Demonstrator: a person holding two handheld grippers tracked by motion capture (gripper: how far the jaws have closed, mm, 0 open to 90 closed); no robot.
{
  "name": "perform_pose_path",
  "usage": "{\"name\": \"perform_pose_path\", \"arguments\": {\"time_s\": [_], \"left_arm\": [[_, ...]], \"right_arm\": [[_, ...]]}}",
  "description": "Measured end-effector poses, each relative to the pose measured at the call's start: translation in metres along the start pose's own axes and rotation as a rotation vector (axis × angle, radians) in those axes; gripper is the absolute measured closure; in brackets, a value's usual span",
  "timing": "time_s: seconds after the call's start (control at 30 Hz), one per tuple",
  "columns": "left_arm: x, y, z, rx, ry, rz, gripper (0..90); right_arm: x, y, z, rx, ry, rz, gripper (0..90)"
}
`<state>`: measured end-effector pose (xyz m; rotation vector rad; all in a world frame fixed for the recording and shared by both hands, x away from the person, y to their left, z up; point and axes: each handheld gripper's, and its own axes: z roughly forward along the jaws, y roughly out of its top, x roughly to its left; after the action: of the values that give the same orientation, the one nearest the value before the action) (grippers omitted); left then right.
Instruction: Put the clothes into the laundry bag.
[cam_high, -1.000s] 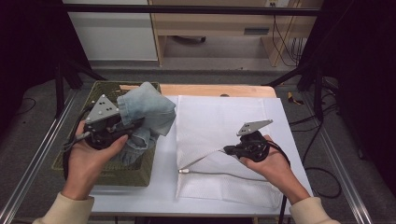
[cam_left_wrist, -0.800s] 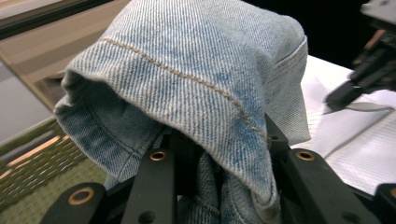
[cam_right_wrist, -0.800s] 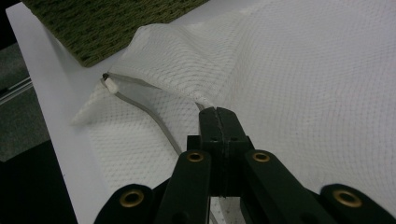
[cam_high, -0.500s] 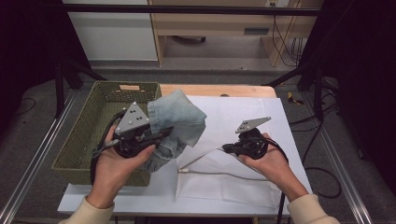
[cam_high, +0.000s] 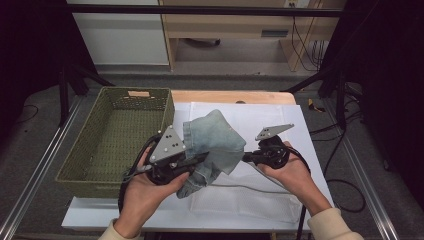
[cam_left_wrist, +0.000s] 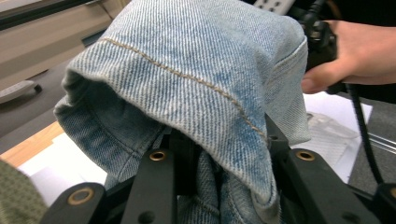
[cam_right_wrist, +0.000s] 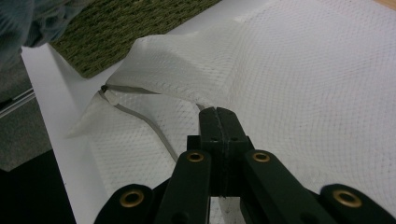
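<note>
A piece of light blue denim hangs bunched above the white mesh bag, just right of the basket. My left gripper is shut on it; in the left gripper view the denim drapes over both jaws and hides the tips of the left gripper. My right gripper rests low on the mesh bag, jaws shut. In the right gripper view the right gripper pinches a raised fold of the mesh bag, with a grey cord running along the fold's edge.
A green woven basket stands at the left of the white table; its corner appears in the right gripper view. Dark stands and cables flank the table. The person's other hand is close behind the denim.
My left gripper has carried the denim rightward from over the basket to above the mesh bag, close to the right gripper. The right gripper has stayed in place.
</note>
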<state>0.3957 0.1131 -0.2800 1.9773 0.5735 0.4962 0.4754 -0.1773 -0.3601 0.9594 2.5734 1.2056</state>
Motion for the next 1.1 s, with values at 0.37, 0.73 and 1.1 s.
{"name": "perform_pose_path", "arguments": {"time_s": [0.37, 0.73, 1.1], "left_arm": [[-0.015, 0.003, 0.013, -0.005, -0.044, 0.011, 66.0], [-0.017, 0.001, 0.020, 0.000, -0.056, 0.011, 66.0], [-0.020, 0.000, 0.024, 0.004, -0.059, 0.014, 66.0]], "right_arm": [[-0.003, 0.000, 0.000, -0.004, 0.010, 0.015, 90.0], [-0.006, -0.001, -0.001, -0.008, 0.010, 0.026, 90.0], [-0.009, -0.001, -0.001, -0.013, 0.007, 0.029, 90.0]]}}
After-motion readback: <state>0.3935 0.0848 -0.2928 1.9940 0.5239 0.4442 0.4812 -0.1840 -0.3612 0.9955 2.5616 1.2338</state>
